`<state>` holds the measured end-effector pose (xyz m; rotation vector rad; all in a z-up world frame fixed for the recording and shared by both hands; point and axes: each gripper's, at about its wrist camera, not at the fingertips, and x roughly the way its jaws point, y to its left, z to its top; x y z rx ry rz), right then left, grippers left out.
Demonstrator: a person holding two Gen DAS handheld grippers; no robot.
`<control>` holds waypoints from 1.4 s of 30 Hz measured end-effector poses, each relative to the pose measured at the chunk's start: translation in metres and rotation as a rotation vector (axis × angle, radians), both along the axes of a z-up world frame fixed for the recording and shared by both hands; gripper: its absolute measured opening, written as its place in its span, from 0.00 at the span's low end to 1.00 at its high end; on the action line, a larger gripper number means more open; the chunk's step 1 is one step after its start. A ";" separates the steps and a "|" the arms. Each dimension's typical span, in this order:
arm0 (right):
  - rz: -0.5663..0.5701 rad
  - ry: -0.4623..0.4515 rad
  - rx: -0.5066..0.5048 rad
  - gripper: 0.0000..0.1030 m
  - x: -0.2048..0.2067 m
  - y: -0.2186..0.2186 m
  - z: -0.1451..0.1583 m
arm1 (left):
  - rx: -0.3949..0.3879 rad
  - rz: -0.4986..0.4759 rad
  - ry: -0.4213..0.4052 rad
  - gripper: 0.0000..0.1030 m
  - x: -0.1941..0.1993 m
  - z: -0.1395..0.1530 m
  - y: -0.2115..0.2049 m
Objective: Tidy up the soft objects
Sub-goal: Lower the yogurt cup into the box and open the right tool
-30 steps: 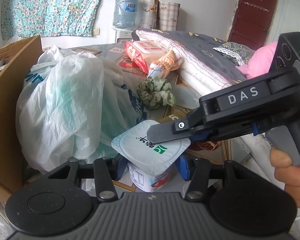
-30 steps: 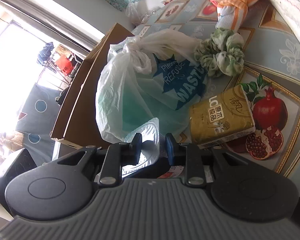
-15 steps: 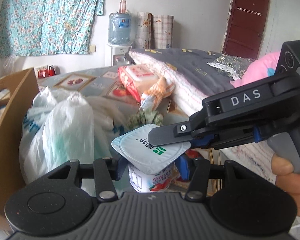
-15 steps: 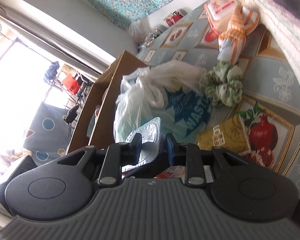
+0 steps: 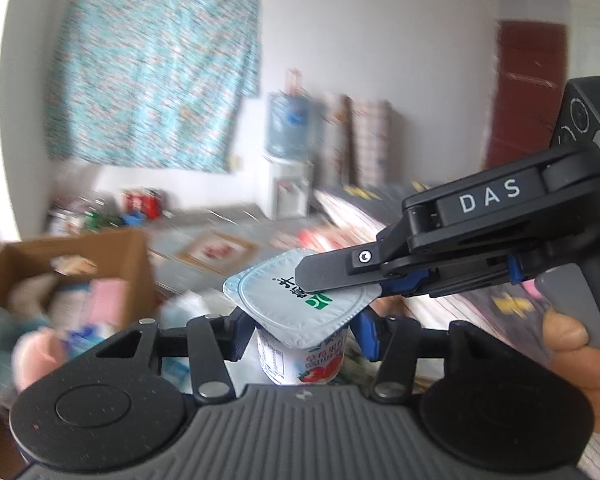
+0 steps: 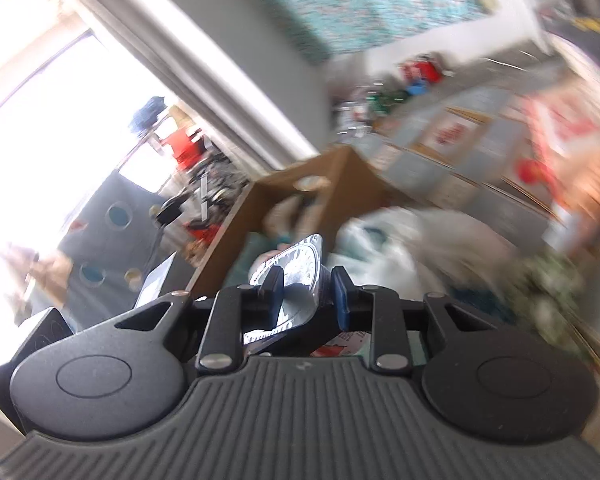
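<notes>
Left wrist cam: L tongs (image 5: 300, 334) clamped on yogurt cup (image 5: 300, 332) body | R tongs (image 5: 332, 280) pinch its foil lid rim | cup now lifted clear of plastic bag, above it | cardboard box (image 5: 80, 276) ahead-left, prob. drop target, I carry on.

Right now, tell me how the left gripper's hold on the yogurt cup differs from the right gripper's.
The left gripper clamps the yogurt cup around its body, below the rim; the right gripper pinches only the foil lid's edge. The left gripper comes at the cup from the near side, its fingers either side of it; the right gripper reaches in from the right, one finger lying flat over the lid. Both are shut on the same cup.
</notes>
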<state>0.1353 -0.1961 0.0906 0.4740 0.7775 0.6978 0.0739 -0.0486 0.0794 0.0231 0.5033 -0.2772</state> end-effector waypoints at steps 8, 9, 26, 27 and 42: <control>0.264 0.011 -0.001 0.27 0.047 0.135 0.028 | 0.010 0.229 0.004 0.51 -0.001 0.038 0.099; 0.299 0.030 -0.001 0.27 0.053 0.154 0.027 | 0.016 0.258 0.019 0.51 -0.002 0.040 0.113; 0.475 0.333 -0.148 0.27 0.108 0.336 -0.101 | 0.058 0.513 0.385 0.51 0.030 -0.044 0.261; 0.472 0.349 -0.149 0.27 0.115 0.332 -0.108 | 0.067 0.515 0.389 0.51 0.026 -0.043 0.259; 0.430 0.465 -0.142 0.28 0.119 0.317 -0.137 | 0.089 0.506 0.345 0.61 0.006 -0.028 0.250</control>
